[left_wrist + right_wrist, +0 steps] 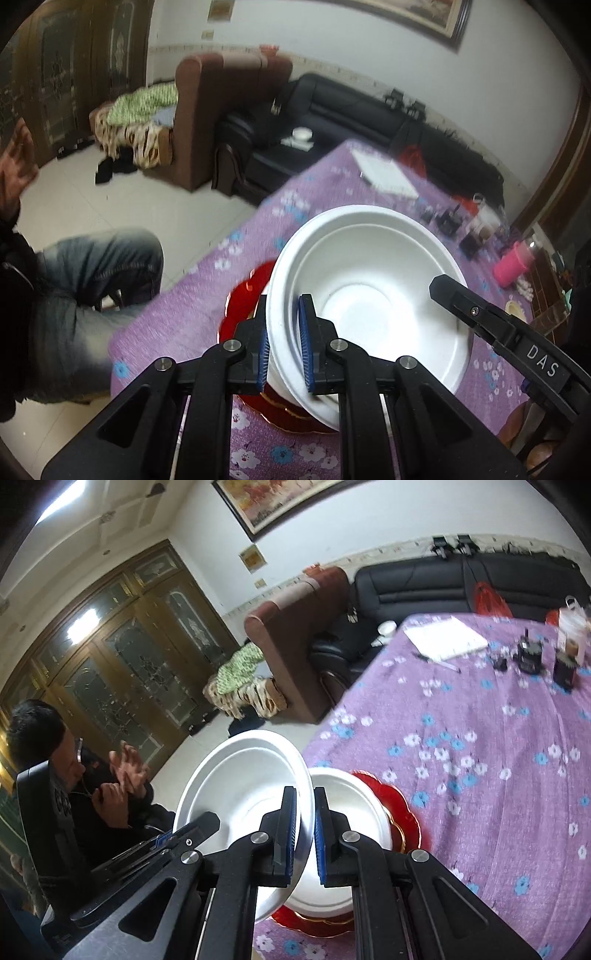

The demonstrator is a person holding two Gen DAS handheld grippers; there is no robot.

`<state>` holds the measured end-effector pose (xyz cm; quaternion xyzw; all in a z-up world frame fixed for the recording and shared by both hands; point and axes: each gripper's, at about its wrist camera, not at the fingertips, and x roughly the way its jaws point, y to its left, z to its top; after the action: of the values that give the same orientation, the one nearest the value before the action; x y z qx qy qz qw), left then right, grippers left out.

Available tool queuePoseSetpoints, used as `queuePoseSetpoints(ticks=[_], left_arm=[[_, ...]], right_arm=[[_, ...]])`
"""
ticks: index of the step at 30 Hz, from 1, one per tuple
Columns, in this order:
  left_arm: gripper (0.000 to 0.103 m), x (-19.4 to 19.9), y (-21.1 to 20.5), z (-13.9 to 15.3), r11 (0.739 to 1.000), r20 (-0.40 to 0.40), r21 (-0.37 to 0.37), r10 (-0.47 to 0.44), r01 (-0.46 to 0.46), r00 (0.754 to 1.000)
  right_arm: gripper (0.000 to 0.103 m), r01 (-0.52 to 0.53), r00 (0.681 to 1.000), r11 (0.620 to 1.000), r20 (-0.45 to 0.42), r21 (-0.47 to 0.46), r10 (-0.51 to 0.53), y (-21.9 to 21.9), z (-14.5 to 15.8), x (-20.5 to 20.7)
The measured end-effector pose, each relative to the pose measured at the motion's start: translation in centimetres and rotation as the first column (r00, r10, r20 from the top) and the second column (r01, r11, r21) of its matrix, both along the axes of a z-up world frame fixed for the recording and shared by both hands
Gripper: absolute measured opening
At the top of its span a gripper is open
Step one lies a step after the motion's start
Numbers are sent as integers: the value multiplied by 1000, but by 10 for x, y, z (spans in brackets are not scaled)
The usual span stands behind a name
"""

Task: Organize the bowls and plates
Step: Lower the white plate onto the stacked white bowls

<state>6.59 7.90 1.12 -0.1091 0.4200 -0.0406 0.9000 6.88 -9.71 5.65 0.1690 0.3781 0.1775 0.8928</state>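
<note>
white bowl (369, 295) held tilted above red plate (240, 299) at edge of purple tablecloth (480, 757). left gripper (283, 343) and right gripper (304, 834) each pinch opposite rim. second bowl (354, 812) sits on plate. looks light, stiff, smooth, likely slippery; rim best hold.

Left gripper (284, 341): matte black linkage arms, silver round pivot screws, blue ribbed pads (305, 343). Right gripper (305, 834): same black frame, silver screws, blue pads (320, 843); white "DAS" lettering on its finger, near left gripper.
</note>
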Motion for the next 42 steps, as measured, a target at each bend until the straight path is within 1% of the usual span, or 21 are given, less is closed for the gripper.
queuePoseSetpoints(ticks=[6,11,20,25,32,39,42], left_arm=[[12,15,-8,-35,1000,-96,24,-3,6,995],[12,15,-13,-43,999,-111,43,-4,8,994],[12,15,-18,-43,998,-105,67,-11,18,994],[15,15,-19,-43,998,-106,59,-19,26,994],[17,12,-20,-39,997,-121,41,-61,66,991],[19,8,-22,-35,994,-125,61,-83,92,989],[19,8,-23,-35,992,-136,70,-95,105,986]], right_arm=[[8,27,996,1000,-84,-9,-27,-8,-40,15],[9,35,991,999,-131,0,-35,-14,-62,23],[12,36,990,999,-134,-1,-36,-13,-66,27],[12,33,990,999,-138,6,-32,-14,-69,31],[14,30,990,999,-137,10,-29,-15,-71,33],[16,22,990,1000,-137,19,-19,-14,-72,35],[16,16,992,1000,-128,5,-15,-11,-72,36]])
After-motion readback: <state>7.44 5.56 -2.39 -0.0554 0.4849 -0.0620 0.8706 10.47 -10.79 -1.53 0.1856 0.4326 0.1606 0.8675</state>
